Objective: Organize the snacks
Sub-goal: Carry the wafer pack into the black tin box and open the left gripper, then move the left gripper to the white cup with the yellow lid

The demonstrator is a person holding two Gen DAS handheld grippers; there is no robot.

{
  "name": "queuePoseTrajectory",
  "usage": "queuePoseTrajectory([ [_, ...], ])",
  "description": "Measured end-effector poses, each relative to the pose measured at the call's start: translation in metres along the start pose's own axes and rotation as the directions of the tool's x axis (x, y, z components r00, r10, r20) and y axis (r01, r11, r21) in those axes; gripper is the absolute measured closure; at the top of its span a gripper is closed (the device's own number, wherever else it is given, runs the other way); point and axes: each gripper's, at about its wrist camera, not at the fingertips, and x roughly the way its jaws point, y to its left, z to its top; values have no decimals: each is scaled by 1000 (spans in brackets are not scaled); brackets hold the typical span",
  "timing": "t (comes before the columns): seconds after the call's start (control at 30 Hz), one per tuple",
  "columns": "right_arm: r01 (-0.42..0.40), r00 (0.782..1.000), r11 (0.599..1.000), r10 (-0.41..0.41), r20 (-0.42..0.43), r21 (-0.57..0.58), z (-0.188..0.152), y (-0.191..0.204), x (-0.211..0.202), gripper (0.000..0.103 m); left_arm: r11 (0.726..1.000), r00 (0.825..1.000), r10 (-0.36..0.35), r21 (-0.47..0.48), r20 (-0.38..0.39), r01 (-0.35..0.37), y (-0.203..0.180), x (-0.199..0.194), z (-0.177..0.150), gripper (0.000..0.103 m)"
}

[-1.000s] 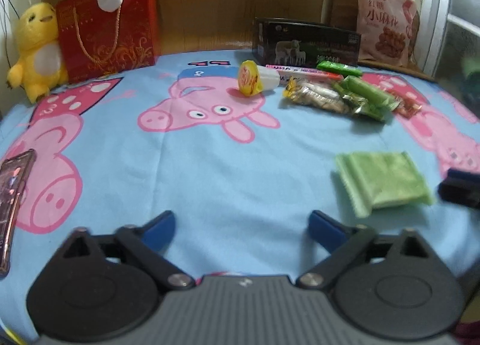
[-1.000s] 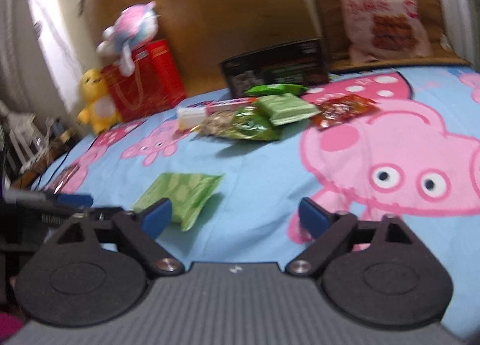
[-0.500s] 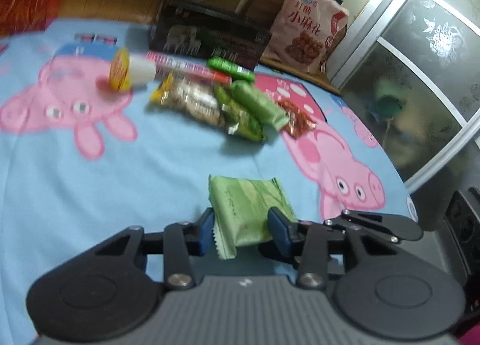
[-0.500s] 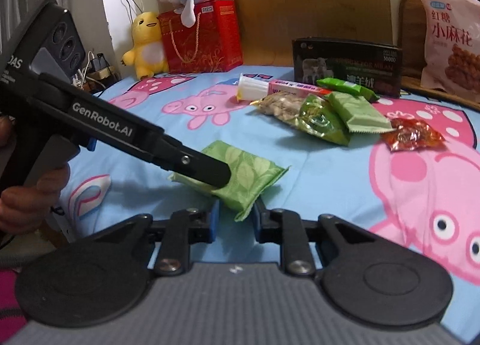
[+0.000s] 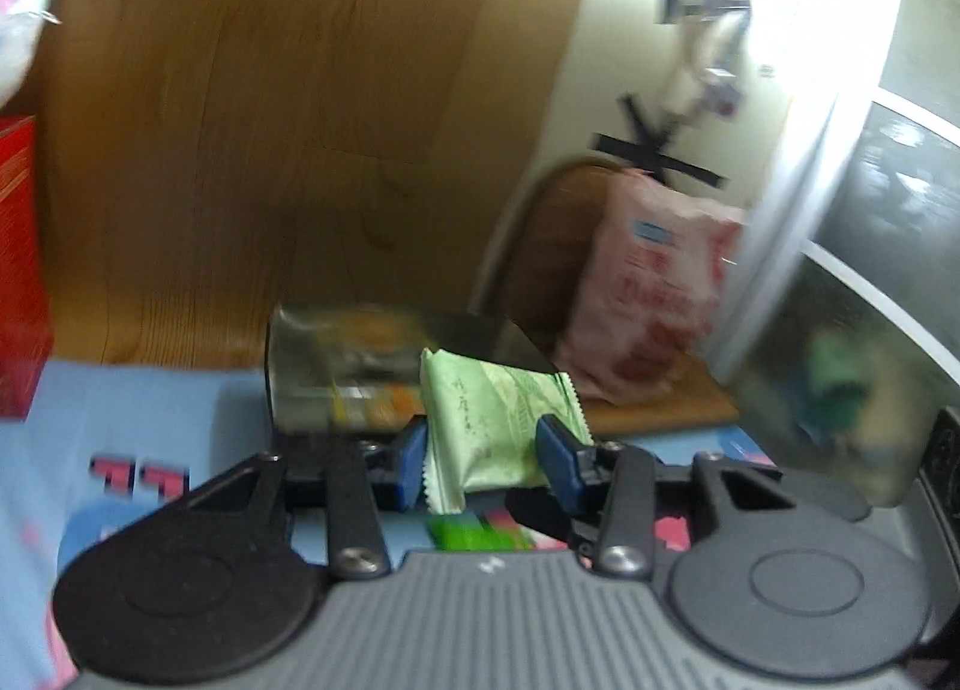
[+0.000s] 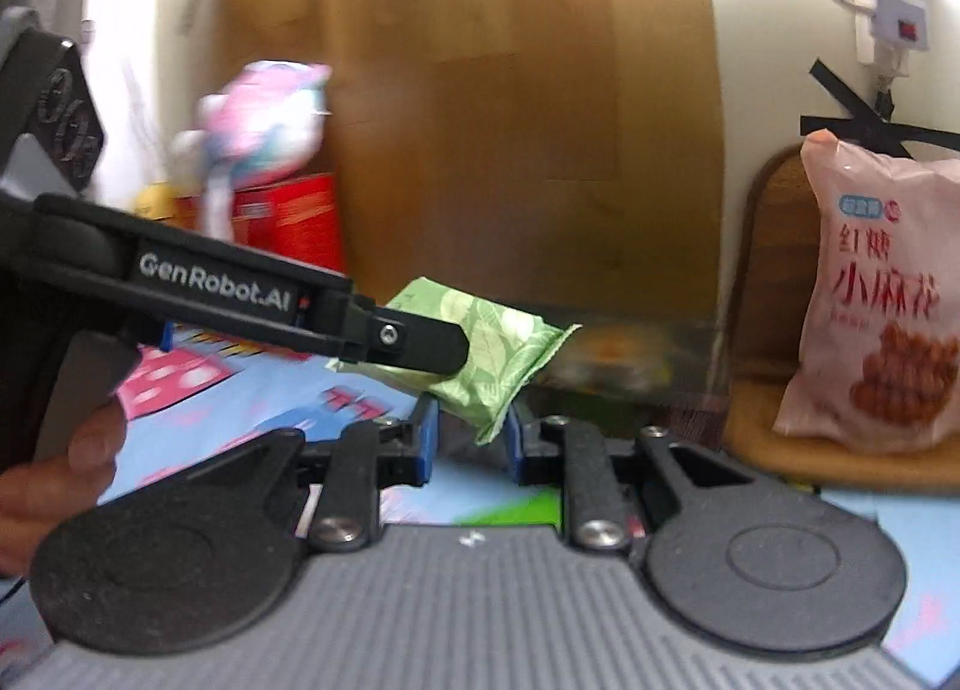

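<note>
— Where's the green packet (image 5: 501, 420)?
— Lifted off the bedspread (image 5: 120, 420), near the dark box (image 5: 336, 366).
— Who's got it?
— Both — left gripper (image 5: 483, 459) and right gripper (image 6: 467, 438) are each clamped onto it.

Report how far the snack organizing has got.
Done: nothing shown sorted yet. In hand: the green packet is lifted off the blue cloth, with the left gripper and the right gripper both shut on it. Left: place it; the pink snack bag sits on the chair. The view is too blurred to count other snacks.
</note>
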Motion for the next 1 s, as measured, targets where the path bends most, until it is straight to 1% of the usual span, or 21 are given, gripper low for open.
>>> queuePoseTrajectory([
  [0.07,11,999,1000,-10,-44,26,8,-13,26,77,999,1000,15,-30,-25,-16,11,27,15,63],
  [0.13,32,997,999,-30,-75,15,11,-15,44,73,998,998,27,-60,-53,-30,24,47,21,62],
  [0.23,52,994,998,-54,-97,-19,10,-12,60,66,995,994,69,-72,-85,-75,33,65,20,55],
  [0.3,68,993,997,-70,-91,-26,9,-14,61,64,995,993,70,-71,-96,-77,36,68,19,55],
  [0.33,80,994,997,-81,-69,-19,6,-14,53,62,994,994,60,-82,-91,-68,39,63,18,55],
  [0.4,87,996,996,-87,-22,16,3,-20,33,61,993,997,18,-117,-79,-27,47,46,14,55],
  [0.43,78,997,996,-78,-3,50,-1,-22,20,61,991,998,-12,-135,-54,4,55,30,10,53],
  [0.47,47,999,995,-47,2,93,-6,-25,11,61,989,999,-24,-145,-33,19,61,16,6,51],
  [0.5,6,1000,993,-5,-6,120,-11,-23,4,60,987,1000,-24,-159,-17,21,68,1,-3,50],
  [0.57,-76,996,989,81,-34,128,-27,-11,-8,60,979,1000,-19,-204,0,19,85,-25,-24,50],
  [0.63,-140,985,985,148,-85,101,-43,11,-9,60,966,1000,-6,-258,-3,5,101,-44,-44,50],
  [0.7,-190,973,981,194,-127,46,-55,37,-5,61,958,1000,16,-288,-8,-18,113,-59,-61,50],
  [0.77,-214,965,976,208,-161,-27,-63,66,4,57,954,999,28,-299,-27,-35,122,-67,-76,45],
  [0.8,-219,963,975,209,-171,-43,-64,76,10,50,952,999,31,-303,-37,-40,125,-69,-80,38],
  [0.83,-217,963,975,206,-174,-48,-65,83,15,41,950,998,35,-309,-46,-47,127,-69,-85,35],
  [0.87,-207,964,977,197,-179,-41,-64,87,22,38,948,998,34,-314,-53,-49,130,-68,-88,34],
  [0.93,-189,964,982,183,-194,-15,-61,91,35,37,945,998,22,-323,-64,-42,133,-65,-92,34],
  [1.0,-161,963,987,158,-217,3,-60,93,48,38,945,999,9,-326,-51,-25,135,-67,-93,34],
])
